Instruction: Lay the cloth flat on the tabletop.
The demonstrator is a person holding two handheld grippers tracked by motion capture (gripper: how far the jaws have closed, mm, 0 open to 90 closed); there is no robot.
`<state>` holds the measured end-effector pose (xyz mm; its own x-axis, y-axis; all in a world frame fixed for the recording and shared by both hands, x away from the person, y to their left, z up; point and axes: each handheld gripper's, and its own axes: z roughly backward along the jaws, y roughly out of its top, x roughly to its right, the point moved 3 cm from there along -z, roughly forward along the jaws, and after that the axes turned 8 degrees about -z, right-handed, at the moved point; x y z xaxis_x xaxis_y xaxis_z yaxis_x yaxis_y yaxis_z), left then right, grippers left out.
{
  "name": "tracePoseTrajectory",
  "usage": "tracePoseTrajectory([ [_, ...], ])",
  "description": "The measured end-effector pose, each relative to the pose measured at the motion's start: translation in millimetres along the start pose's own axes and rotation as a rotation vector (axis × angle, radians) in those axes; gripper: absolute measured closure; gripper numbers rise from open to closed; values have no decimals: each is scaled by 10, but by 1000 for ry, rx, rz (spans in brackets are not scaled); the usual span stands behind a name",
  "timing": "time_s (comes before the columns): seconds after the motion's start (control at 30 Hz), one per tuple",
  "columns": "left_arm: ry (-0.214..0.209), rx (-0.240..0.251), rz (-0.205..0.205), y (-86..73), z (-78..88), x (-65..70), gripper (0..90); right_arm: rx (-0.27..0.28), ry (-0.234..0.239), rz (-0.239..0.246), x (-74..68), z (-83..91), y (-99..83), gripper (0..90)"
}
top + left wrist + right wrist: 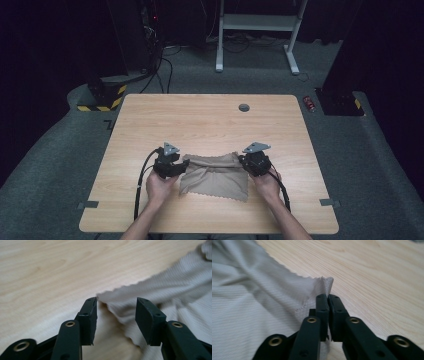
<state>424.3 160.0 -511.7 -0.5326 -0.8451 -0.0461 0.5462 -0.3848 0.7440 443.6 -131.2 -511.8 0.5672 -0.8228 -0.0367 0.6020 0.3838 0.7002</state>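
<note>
One pale wood-grain bench [210, 120], smooth and rounded at the corners, bearing a beige ribbed cloth [216, 176] near the front edge, rumpled, with scalloped hems. Seemingly mid-fold or mid-spread: far edge bunched, nothing flat yet. Right hand-held gripper [328, 298] clenched on one cloth corner. Left hand-held gripper [116, 305] released, jaws apart about the opposite corner, pads not pressing.
</note>
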Motion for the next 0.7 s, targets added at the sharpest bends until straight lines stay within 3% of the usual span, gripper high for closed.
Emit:
tracePoseTrajectory([
  [0.03, 6, -12, 8, 42, -44, -41, 515, -17, -27, -22, 50, -61, -14, 809],
  [0.1, 7, -19, 17, 77, -90, -67, 511, -15, -35, -50, 68, -76, -19, 785],
  [0.2, 4, -14, 36, 84, -133, -90, 510, 19, -23, -45, 21, -20, 6, 776],
  [0.27, -9, -57, 48, 70, -214, -109, 500, 42, -5, -22, -57, 30, 37, 774],
  [0.37, -13, -76, 40, 71, -277, -101, 497, 33, 8, 13, -161, 13, 59, 760],
  [0.4, -16, -86, 30, 87, -305, -89, 497, 7, 11, 23, -216, -57, 48, 734],
  [0.6, -24, -109, 16, 103, -381, -97, 538, -57, -6, -4, -211, -211, 2, 684],
  [0.63, -21, -135, -16, 92, -418, -90, 575, -77, -23, -13, -191, -240, -15, 720],
  [0.67, -21, -135, -16, 92, -418, -90, 600, -77, -23, -13, -191, -240, -15, 720],
  [0.7, -12, -150, -40, 108, -424, -86, 621, -83, -37, 4, -174, -242, -18, 798],
])
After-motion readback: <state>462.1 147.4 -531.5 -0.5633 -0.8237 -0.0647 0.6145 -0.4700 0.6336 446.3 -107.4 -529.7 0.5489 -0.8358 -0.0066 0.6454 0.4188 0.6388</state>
